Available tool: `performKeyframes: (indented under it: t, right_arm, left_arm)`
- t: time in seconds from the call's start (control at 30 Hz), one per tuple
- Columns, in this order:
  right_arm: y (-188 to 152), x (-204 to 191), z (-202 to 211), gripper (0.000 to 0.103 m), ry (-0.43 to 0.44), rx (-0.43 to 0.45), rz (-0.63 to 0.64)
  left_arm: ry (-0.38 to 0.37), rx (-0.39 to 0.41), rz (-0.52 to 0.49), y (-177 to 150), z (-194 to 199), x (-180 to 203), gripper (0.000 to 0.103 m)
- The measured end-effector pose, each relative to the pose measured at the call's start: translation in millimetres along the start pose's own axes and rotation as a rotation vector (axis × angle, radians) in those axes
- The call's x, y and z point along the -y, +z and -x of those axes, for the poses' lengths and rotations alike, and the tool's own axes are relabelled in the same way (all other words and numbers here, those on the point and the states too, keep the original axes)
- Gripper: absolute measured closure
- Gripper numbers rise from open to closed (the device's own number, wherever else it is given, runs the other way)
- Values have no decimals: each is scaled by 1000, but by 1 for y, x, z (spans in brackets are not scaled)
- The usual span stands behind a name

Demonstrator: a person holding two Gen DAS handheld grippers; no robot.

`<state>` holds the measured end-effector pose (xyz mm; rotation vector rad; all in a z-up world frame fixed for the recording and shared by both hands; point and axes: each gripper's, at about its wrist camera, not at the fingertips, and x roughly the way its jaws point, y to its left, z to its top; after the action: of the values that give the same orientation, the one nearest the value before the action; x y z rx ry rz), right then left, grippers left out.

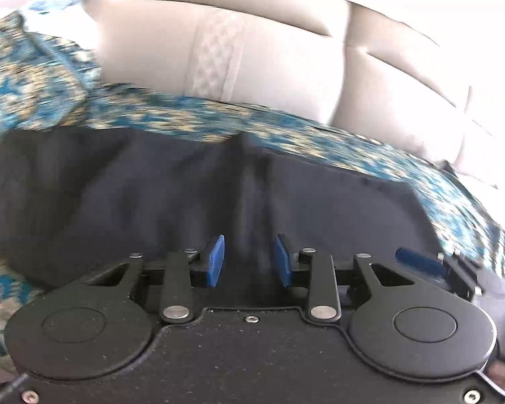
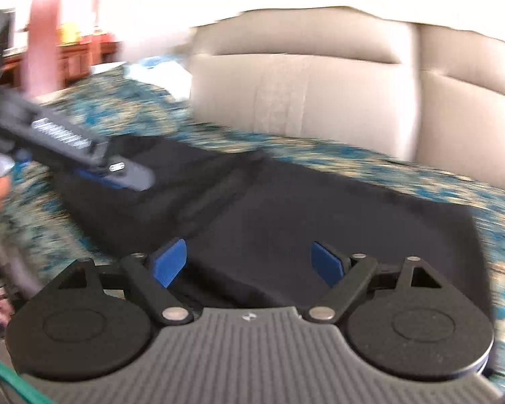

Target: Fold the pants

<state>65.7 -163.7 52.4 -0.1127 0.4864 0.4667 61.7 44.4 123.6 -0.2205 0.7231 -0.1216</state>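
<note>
On the patterned blue-and-cream bedspread [image 1: 192, 119], near side of the bed, in front of the pale padded headboard [image 1: 219, 54]: one pair of dark navy pants [image 1: 151, 195], spread flat, already doubled into a broad slab, long axis running left to right

Material, judged: light woven cloth, soft and limp, no stiffness of its own; will sag and drag when lifted from one point; matte, so unlikely to slip from rubbery pads; not fragile. A raised crease [image 1: 252, 175] runs near-to-far through the middle, showing how readily it rucks

Where to hold, judged: at the edges and corners, pinching all layers together, one grip at each end of an edge so the panel lifts evenly; the right-hand corner [image 2: 468, 222] lies flat and free

Left tongs [image 1: 249, 259]: narrow gap, blue pads [image 1: 217, 259] apart, hanging over the crease; pads not seen pressing cloth, nothing held

Right tongs [image 2: 249, 262]: spread wide, over the near edge of the pants, empty

Blur smears both views; seams and waistband cannot be told
</note>
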Motion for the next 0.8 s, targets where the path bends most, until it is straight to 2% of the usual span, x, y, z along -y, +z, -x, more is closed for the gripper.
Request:
performKeyframes:
  t: [0.07, 0.17, 0.27, 0.33, 0.43, 0.47, 0.5, 0.53, 0.6, 0.63, 0.73, 0.8]
  right_arm:
    - [-4, 17, 5, 13, -125, 1, -24]
    - [-12, 44, 12, 13, -249, -15, -78]
    - [-22, 63, 18, 13, -339, -25, -103]
    - [-28, 70, 22, 13, -384, -29, -104]
    - [-36, 78, 22, 13, -419, -42, -110]
    - [-39, 79, 22, 13, -420, -47, -114]
    - [-43, 81, 22, 13, -420, -54, -119]
    - [-46, 81, 21, 13, -419, -59, -120]
    - [-51, 82, 19, 13, -422, -75, -115]
    - [-53, 82, 17, 13, -424, -77, -111]
    - [-50, 79, 15, 13, -422, -70, -101]
    - [-51, 77, 15, 13, -420, -68, -103]
  left_arm:
    - [-23, -18, -27, -4, -8, 18, 71]
    - [-44, -68, -16, -15, -24, 40, 64]
    - [-51, -100, 25, -26, -35, 49, 60]
    - [-13, -103, 49, -31, -42, 51, 52]
    - [9, -95, 75, -33, -53, 51, 51]
    - [11, -90, 80, -31, -56, 50, 53]
    - [23, -84, 82, -31, -58, 52, 66]
    - [31, -82, 80, -30, -60, 52, 100]
    - [51, -100, 76, -27, -62, 53, 102]
    - [72, -78, 67, -28, -58, 55, 102]
    - [176, 15, -43, -27, -44, 65, 102]
    - [208, 22, -72, -26, -43, 64, 102]
